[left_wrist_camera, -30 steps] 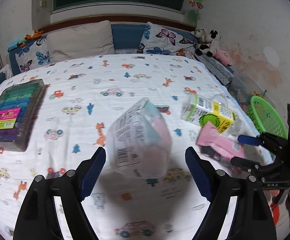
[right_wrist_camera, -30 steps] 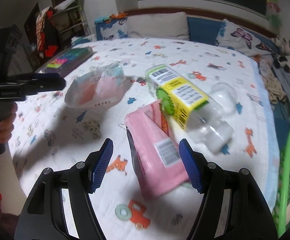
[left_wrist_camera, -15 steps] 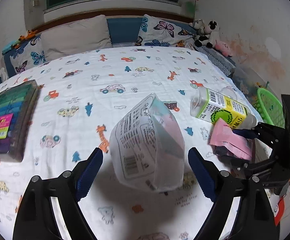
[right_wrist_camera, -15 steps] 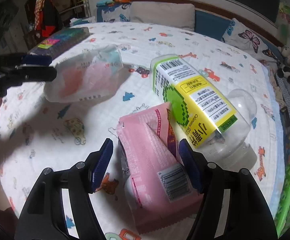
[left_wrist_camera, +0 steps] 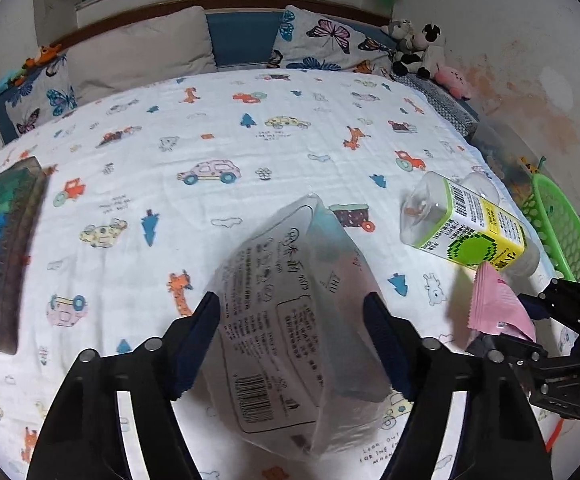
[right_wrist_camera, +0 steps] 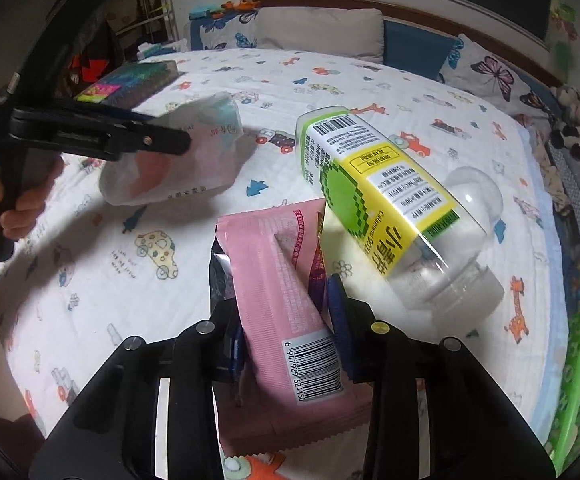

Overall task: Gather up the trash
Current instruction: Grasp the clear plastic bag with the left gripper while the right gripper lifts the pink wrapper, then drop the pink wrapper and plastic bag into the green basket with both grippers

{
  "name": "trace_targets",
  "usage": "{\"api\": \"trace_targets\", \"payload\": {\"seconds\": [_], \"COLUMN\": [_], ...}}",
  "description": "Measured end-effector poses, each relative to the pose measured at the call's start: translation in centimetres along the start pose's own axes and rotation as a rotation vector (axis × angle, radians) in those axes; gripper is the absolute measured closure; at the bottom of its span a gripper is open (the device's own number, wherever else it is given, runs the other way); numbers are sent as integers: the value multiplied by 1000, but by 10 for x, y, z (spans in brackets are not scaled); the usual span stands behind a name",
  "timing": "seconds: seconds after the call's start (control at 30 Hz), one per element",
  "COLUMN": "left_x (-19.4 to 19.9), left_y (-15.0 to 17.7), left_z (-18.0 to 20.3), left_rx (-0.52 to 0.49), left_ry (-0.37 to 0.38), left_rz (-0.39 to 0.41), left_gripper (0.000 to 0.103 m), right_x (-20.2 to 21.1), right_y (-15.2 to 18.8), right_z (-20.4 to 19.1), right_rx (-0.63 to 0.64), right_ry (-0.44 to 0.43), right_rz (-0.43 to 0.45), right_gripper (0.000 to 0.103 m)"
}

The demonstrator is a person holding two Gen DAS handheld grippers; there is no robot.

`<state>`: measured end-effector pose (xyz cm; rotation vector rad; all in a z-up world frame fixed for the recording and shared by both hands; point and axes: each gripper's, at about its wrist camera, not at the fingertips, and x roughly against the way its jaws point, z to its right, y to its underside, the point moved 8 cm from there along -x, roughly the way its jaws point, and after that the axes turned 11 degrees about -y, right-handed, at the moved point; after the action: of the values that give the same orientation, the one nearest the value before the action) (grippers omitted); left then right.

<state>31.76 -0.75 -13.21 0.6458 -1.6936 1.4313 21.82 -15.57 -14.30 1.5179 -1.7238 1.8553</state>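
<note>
Right gripper (right_wrist_camera: 290,320): its jaws have just been closing and are now pinching the pink snack wrapper (right_wrist_camera: 285,300), both blue pads pressing its sides, where a moment ago they were standing wide on either side of it. The wrapper is sitting at the near right of the bed, its far corner tucked under the near end of the empty plastic bottle with the yellow-green label (right_wrist_camera: 390,200), which is lying on its side just beyond. Left gripper (left_wrist_camera: 292,340): its jaws have just been narrowing around the translucent plastic packet (left_wrist_camera: 290,320) printed with text and a barcode; the left pad is looking to be at the packet's edge, the right pad is showing a sliver of gap, so the grip is reading as not yet made. This gripper is sitting closer over the packet than one second ago. Both items are resting on the cartoon-print bedsheet (left_wrist_camera: 209,140). A green mesh basket (left_wrist_camera: 562,232) is standing off the right edge of the bed, near the bottle, and is probably the bin. Judgement: one piece secured, a second about to be, bottle untouched.
</note>
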Motion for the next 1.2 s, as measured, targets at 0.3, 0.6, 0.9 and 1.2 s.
{"api": "trace_targets", "payload": {"seconds": [0.3,0.6,0.9,1.2], "left_x": [12,40,80,97], "left_y": [3,10,0,-19], "left_z": [5,13,50,124], "left_rx": [0,-1,-42,-137], "left_ry": [26,58,134,208], "left_rz": [28,65,126,152], "left_gripper": [66,83,84,84], "right_x": [28,57,99,155], "right_y": [0,8,17,43], "right_z": [-1,6,32,100], "right_rx": [-61,-125,-208,-346], "right_ry": [-22,-27,18,146], "right_rz": [66,121,190,268], "right_gripper": [66,66,66,66]}}
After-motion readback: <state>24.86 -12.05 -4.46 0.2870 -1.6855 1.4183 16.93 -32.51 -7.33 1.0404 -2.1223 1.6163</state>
